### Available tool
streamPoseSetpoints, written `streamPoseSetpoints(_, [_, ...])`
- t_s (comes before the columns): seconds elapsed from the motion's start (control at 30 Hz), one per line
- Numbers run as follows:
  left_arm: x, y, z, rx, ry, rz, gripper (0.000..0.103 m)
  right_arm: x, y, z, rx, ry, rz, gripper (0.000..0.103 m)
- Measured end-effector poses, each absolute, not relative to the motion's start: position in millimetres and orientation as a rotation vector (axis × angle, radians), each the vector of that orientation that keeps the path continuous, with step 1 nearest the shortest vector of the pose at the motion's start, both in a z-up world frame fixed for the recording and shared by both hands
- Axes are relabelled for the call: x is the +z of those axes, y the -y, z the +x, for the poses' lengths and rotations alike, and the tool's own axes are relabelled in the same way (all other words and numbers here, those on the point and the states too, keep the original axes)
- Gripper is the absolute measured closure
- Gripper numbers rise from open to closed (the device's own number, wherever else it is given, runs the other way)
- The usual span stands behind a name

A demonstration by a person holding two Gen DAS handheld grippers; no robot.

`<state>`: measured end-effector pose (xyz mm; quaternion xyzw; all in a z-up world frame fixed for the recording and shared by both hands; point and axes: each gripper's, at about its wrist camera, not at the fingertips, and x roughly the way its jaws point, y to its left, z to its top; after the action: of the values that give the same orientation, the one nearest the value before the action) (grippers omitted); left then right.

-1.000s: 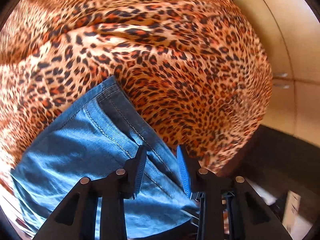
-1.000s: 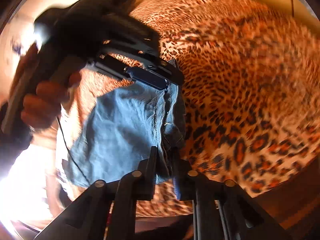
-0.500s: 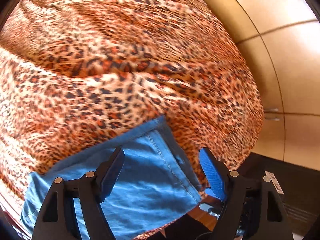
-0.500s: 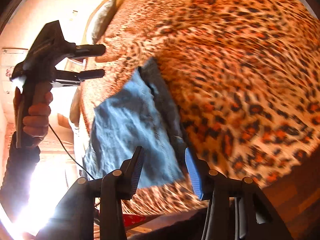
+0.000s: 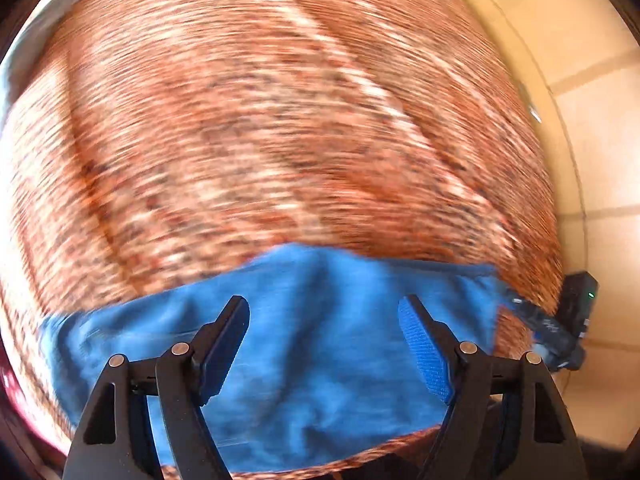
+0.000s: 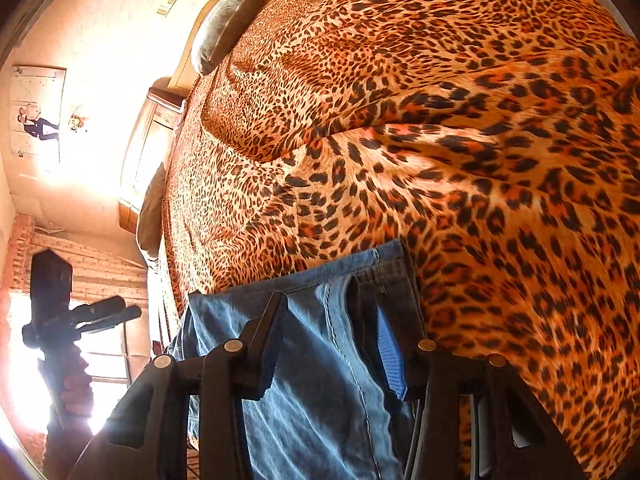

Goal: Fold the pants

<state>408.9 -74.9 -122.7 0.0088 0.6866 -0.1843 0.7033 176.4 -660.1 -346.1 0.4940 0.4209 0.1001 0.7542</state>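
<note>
Lying folded pants (image 6: 320, 360) on leopard bedspread (image 6: 440, 140), pillow (image 6: 228, 20) beyond

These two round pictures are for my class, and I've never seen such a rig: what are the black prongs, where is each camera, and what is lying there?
A person holds a hand-worked gripper in each hand, each with its own forward-looking camera. The left gripper view is blurred; the right gripper view is sharp. Each one's two black fingers stand apart over blue jeans, gripping nothing. The jeans lie on a leopard-print bedspread. At the right view's left edge, a hand holds the other gripper.
</note>
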Motion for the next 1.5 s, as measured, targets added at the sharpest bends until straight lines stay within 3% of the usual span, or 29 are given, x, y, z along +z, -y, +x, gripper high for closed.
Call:
streamPoseSetpoints(0.2, [-110,-139,425,-0.009,-1.463,-0.156,0.026,-348,653,196,0.229,-0.997,1.012,0.059])
streamPoseSetpoints(0.37, [-126,-242,430,0.098,-1.489,-0.354,0.023,-344,653,194,0.206,-1.024,1.018,0.059])
streamPoseSetpoints(0.73, [-191,-215,424,-0.115,-1.625,-0.432,0.026,-340,647,197,0.125,-1.067,1.045,0.059])
streamPoseSetpoints(0.8, [-196,-211,423,-0.116,-1.629,-0.378,0.044,-340,643,199,0.097,-1.074,1.018,0.065])
streamPoseSetpoints(0.83, [-196,-207,420,-0.103,-1.637,-0.338,0.064,-339,640,202,0.078,-1.083,0.977,0.071])
streamPoseSetpoints(0.87, [-198,-198,417,-0.097,-1.647,-0.314,0.069,-336,636,204,0.054,-1.097,0.915,0.085])
streamPoseSetpoints(0.93, [-190,-193,409,-0.084,-1.636,-0.324,0.083,-328,629,206,0.030,-1.112,0.841,0.086])
streamPoseSetpoints(0.97, [-183,-183,406,-0.098,-1.609,-0.346,0.085,-318,629,205,0.016,-1.093,0.821,0.087])
streamPoseSetpoints(1.07, [-172,-163,400,-0.068,-1.528,-0.200,0.084,-291,642,192,-0.004,-0.994,0.815,0.088])
streamPoseSetpoints(1.3, [-200,-157,398,0.011,-1.568,-0.237,0.081,-332,642,209,-0.077,-1.077,0.805,0.087])
streamPoseSetpoints(1.43, [-195,-163,394,0.003,-1.569,-0.238,0.075,-329,641,209,-0.064,-1.085,0.805,0.084])
streamPoseSetpoints(1.5, [-183,-180,392,-0.017,-1.561,-0.264,0.065,-320,649,201,-0.045,-1.066,0.849,0.077])
